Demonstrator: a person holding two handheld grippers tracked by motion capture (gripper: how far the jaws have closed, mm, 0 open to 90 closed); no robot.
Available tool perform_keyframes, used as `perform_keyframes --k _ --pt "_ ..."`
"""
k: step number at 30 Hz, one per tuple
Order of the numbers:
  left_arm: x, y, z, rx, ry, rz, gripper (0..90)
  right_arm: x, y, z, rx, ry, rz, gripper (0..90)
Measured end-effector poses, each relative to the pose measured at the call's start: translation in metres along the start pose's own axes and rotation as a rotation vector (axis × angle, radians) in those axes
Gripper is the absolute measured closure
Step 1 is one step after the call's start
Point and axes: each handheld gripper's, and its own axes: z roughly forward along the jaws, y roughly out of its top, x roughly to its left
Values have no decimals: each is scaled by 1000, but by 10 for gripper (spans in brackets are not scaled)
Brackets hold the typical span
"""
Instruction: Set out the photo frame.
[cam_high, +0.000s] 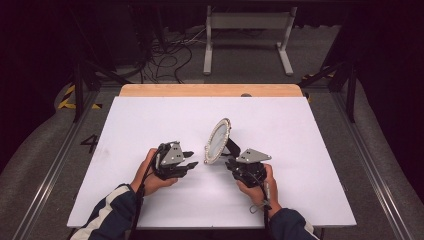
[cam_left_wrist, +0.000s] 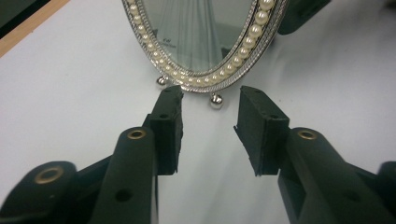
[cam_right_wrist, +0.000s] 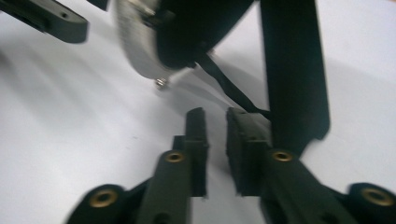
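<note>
An oval mirror (cam_high: 218, 140) with a pearl-studded silver frame stands tilted on the white table top (cam_high: 140, 125), propped by a black back leg (cam_right_wrist: 294, 70). My left gripper (cam_high: 190, 159) sits just left of it and points at its face. In the left gripper view the jaws (cam_left_wrist: 209, 105) stand open, empty, a little short of the mirror's lower rim (cam_left_wrist: 201, 84) and its small ball feet. My right gripper (cam_high: 230, 162) is behind the mirror. Its jaws (cam_right_wrist: 215, 114) stand a narrow gap apart with nothing between them, beside the back leg and a thin black strap (cam_right_wrist: 224, 81).
The white top has free room to the left, right and far side of the mirror. A wooden strip (cam_high: 210, 90) borders the far edge. Beyond it, cables (cam_high: 170, 55) and a white metal frame (cam_high: 247, 30) lie on the floor. Dark rails flank the table.
</note>
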Motion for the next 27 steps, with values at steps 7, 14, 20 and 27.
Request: perform_keyframes --k 7,14,20,27 --pt "0 -21 -13 28 32 -31 504 21 7 3 -53 28 17 463" --pt "-4 -34 -14 59 42 -54 380 23 13 14 -115 28 84 384" --pt "-9 -39 -16 55 34 -61 296 22 19 22 -143 6 115 382" --pt "-8 -42 -14 74 22 -111 175 19 24 29 -162 -8 164 419"
